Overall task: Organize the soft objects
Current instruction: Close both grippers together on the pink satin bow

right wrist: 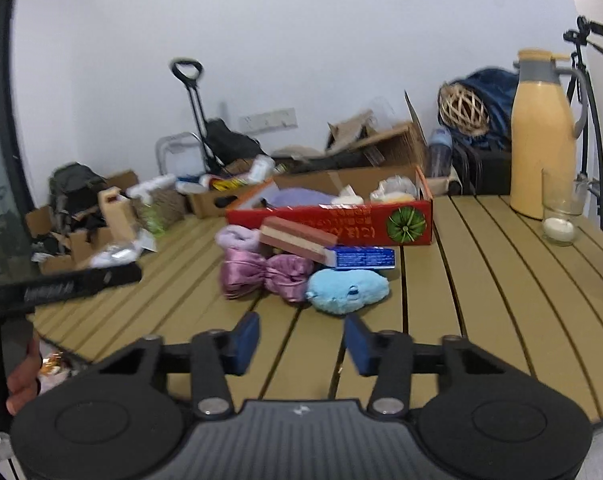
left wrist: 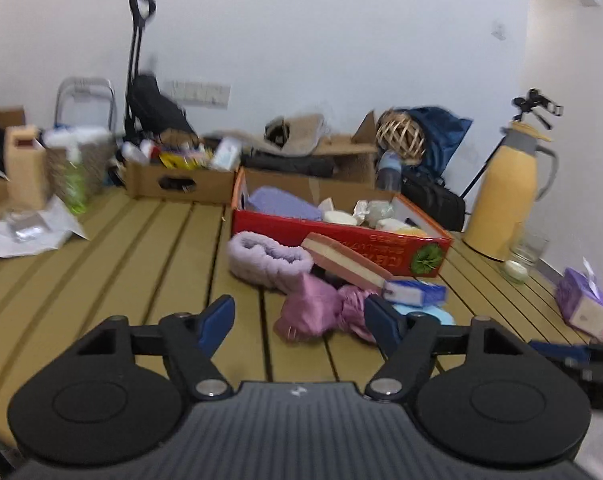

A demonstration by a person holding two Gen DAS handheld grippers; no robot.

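Note:
A red cardboard box (left wrist: 353, 238) (right wrist: 341, 220) holding several soft items stands on the slatted table. In front of it lie a fluffy lilac band (left wrist: 267, 258) (right wrist: 237, 238), a pink satin bow (left wrist: 321, 310) (right wrist: 265, 274), a pink and cream sponge block (left wrist: 349, 260) (right wrist: 297, 242), a blue packet (left wrist: 415, 292) (right wrist: 361, 258) and a light blue plush toy (right wrist: 347, 290), mostly hidden in the left wrist view (left wrist: 425, 314). My left gripper (left wrist: 299, 326) is open and empty just before the bow. My right gripper (right wrist: 301, 340) is open and empty, short of the plush.
A yellow thermos jug (left wrist: 505, 196) (right wrist: 541, 136) and a glass candle (right wrist: 559, 216) stand at the right. A purple tissue pack (left wrist: 583, 306) lies near the right edge. Cardboard boxes, bags and a trolley (left wrist: 141, 80) crowd the back and left.

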